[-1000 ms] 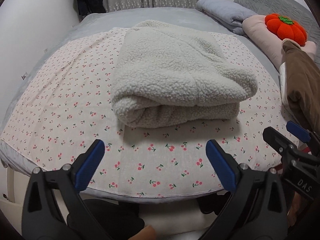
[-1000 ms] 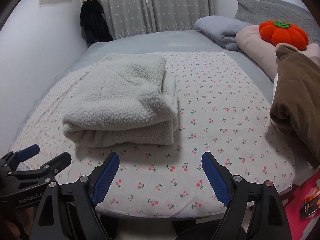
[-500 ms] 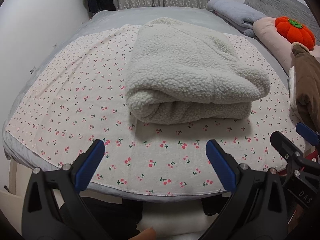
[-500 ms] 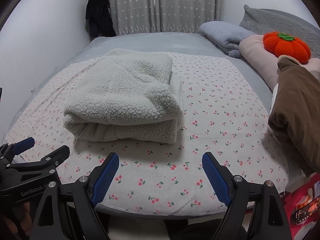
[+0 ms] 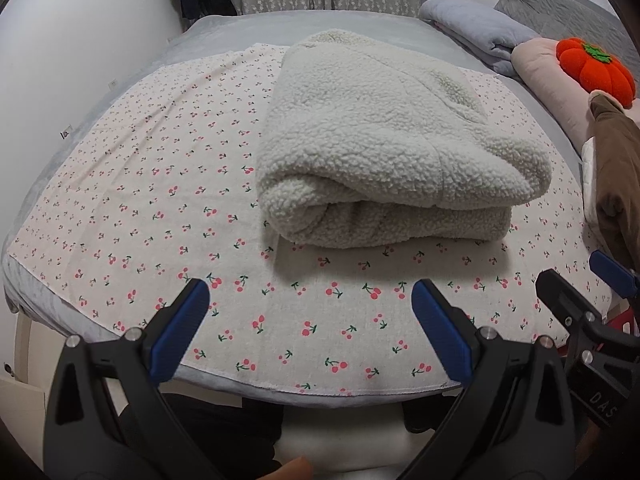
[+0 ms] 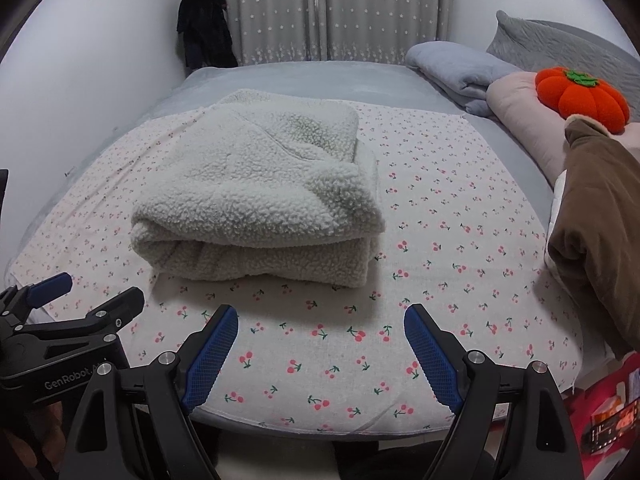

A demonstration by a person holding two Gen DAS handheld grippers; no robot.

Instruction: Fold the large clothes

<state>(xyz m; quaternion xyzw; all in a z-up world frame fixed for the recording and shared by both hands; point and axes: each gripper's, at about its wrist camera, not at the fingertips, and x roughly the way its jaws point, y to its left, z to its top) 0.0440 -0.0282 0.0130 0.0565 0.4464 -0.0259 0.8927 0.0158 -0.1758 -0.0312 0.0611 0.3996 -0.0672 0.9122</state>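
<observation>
Nearest, the left gripper (image 5: 310,320) and the right gripper (image 6: 320,344) both hung over the front edge of the bed with jaws spread wide and nothing between them. Just beyond, the cherry-print sheet (image 5: 132,184) lay flat, and on it, near the middle, sat the fleece garment (image 5: 384,152), already folded into a thick bundle with its rolled edge facing the grippers. It looked soft, bulky and fairly light, likely to sag and spring open if lifted by one layer; a hold low on both ends of the rolled front edge, pinching all layers, seemed safest. To the right a brown garment (image 6: 600,216) crowded the sheet's edge. Farther back lay a pumpkin cushion (image 6: 580,92), a grey blanket (image 6: 456,64) and curtains (image 6: 332,8).
</observation>
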